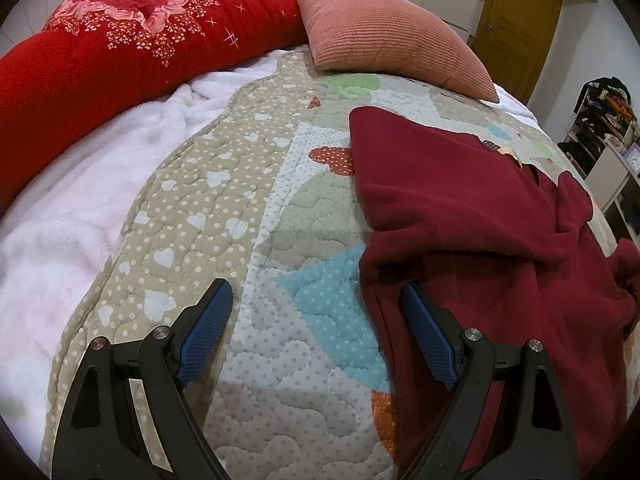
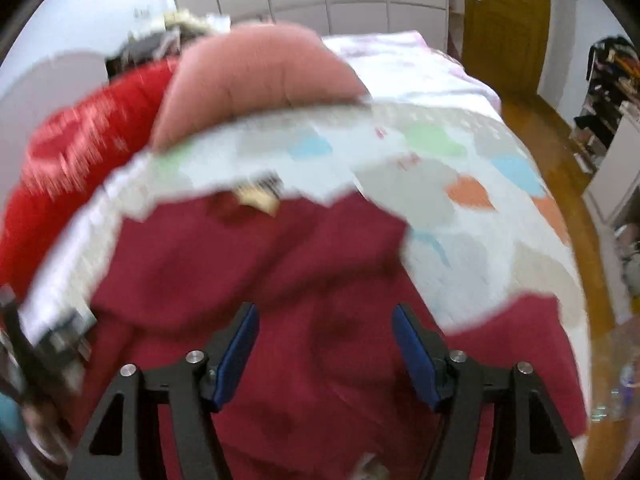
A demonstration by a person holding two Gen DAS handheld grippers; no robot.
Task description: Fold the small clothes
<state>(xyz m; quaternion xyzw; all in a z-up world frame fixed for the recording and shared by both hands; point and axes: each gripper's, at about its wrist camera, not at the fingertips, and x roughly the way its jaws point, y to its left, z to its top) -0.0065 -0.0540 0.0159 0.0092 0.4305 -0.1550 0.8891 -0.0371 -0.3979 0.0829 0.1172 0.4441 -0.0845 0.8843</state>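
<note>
Item 1: dark red fleece garment (image 1: 472,208), laid partly folded and rumpled on the patchwork quilt (image 1: 256,208) of the bed, toward the quilt's right side. Its long axis is seen running from the near edge of the bed toward the pink ribbed pillow (image 1: 384,36) at the far end. A small pale tag (image 1: 510,154) is visible at its far part; no writing can be read.

Item 2: left gripper (image 1: 316,304), held above the quilt at the garment's left edge; jaws spread wide, nothing held. The right-hand pad (image 1: 428,340) is seen over the fleece.

Item 3: right gripper (image 2: 324,344), held over the garment's middle; jaws wide, nothing held. This view is blurred.

Item 4: red floral blanket (image 1: 120,40) and white fleece blanket (image 1: 80,208), along the bed's left side.

Item 5: shelving unit (image 1: 600,120) beside the bed, filled with clothes; contents not distinguishable.
</note>
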